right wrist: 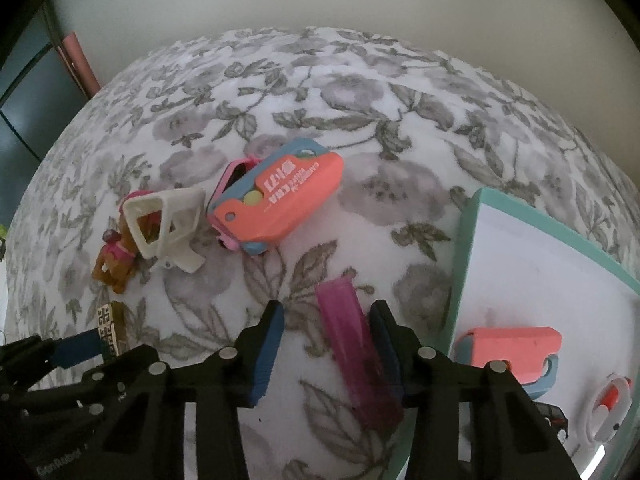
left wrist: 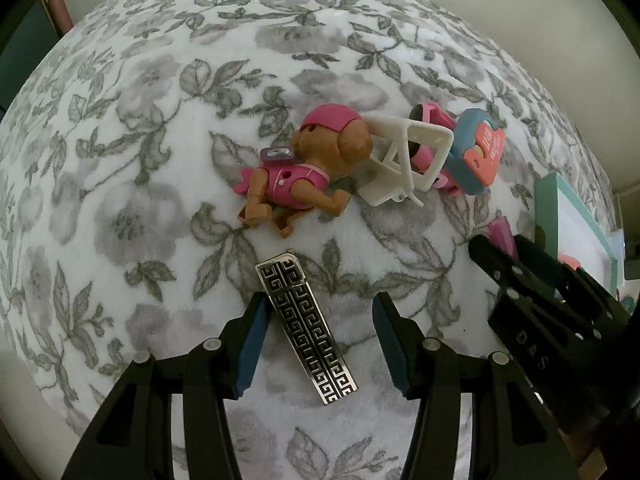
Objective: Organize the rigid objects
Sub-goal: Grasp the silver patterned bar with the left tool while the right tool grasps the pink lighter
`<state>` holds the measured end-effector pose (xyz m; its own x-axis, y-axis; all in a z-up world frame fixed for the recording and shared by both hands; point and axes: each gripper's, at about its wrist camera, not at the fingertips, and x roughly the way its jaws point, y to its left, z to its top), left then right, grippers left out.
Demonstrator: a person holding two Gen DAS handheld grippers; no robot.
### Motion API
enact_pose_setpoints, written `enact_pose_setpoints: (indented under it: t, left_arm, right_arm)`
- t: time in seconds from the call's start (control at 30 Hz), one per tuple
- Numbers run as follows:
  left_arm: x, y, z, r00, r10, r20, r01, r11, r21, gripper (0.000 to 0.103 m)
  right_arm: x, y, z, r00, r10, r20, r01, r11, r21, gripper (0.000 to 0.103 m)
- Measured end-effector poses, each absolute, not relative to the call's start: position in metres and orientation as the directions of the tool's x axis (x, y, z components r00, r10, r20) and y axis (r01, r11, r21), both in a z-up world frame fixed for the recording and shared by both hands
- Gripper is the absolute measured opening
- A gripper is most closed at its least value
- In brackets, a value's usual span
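Both tongs spread wide over flat pieces on the floral fleece blanket

Left gripper straddles a glossy key-patterned metal clip; right gripper brackets a translucent magenta bar (touching one pad) beside the teal-rimmed tray's near edge. Both are thin and slick — closing could tip them or snag the pile.

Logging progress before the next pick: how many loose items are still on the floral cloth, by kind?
Toy dog figure: 1
White plastic clip: 1
Coral-and-blue case: 1
Black-and-silver patterned bar: 1
Magenta translucent bar: 1
Total: 5
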<state>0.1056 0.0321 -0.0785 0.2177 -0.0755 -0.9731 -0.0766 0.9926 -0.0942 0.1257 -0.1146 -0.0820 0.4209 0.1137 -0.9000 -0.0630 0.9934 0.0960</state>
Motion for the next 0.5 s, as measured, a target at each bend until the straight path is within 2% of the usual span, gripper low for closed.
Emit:
enact_pose_setpoints:
  t: [0.27,0.4,0.5]
  left_arm:
    - [0.097,0.028,-0.081,0.231,-0.065,-0.971,-0.064,0.995,-0.082,0.055]
    - [0.094,0.026,-0.081,0.235,-0.053,-0.97,-0.062,0.996,-0.07,0.053]
    - [0.091,0.028,-0.08,0.241,-0.037,-0.97,-0.071,0.996,-0.056,0.047]
  right_arm:
    - [0.107,-0.12,-0.082,0.387,0.132,-0.913,-0.045,0.991,0.125,0.026]
    - [0.097,-0.118,-0.082,0.374,0.144,-0.916,-0.037,0.989,0.141,0.022]
    - [0.09,-0.115,-0.083,0.367,0.141,-0.92,-0.034,0.99,0.138,0.021]
